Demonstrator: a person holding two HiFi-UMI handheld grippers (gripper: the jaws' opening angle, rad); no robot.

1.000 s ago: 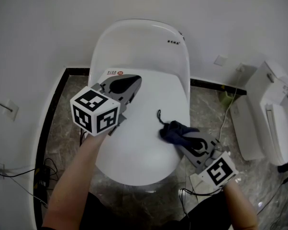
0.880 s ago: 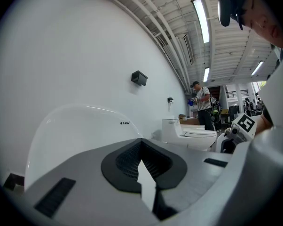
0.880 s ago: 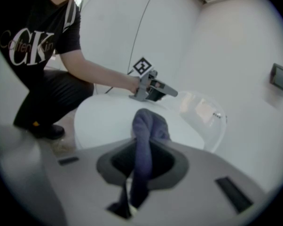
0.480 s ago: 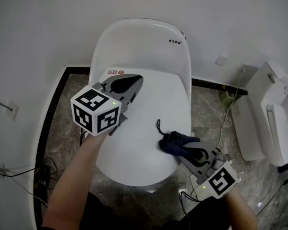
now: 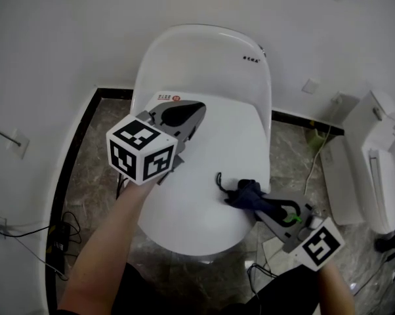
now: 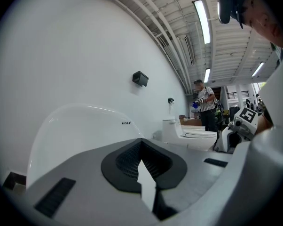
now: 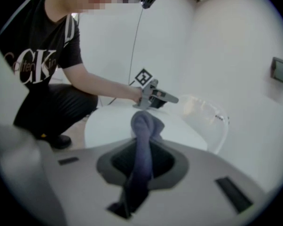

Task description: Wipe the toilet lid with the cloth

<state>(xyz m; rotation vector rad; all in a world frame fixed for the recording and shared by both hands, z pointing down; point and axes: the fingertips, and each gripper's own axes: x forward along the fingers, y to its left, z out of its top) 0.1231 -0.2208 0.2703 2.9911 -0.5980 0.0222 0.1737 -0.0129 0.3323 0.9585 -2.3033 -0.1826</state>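
— What has changed over the last second?

— The right gripper [image 5: 252, 199] has drawn back toward the front right edge of the toilet lid [image 5: 194, 199], and the cloth [image 5: 245, 193] has come with it. A second ago the dark bundle lay further in from that edge; now it sits right against the rim. The jaws stay clamped on the cloth, and the right gripper view shows the fabric running up between them in a bunched roll.

— And the other one?

— The left gripper [image 5: 197, 115] has hardly moved. It still hangs over the back left part of the lid, beside the small sticker [image 5: 166, 98], with its jaws together and nothing between them.

— How much open room is there?

— The middle, the left side and the front left of the lid are bare white. A thin dark strand of the cloth trails inward onto that surface. Behind, the lid meets the raised white shell [image 5: 204, 54]. Past the right edge the marble floor [image 5: 292, 149] runs to a second toilet [image 5: 374, 169], well apart. Left of the lid, a black floor border [image 5: 76, 156] lines the wall, with cables [image 5: 63, 231] near the front left.
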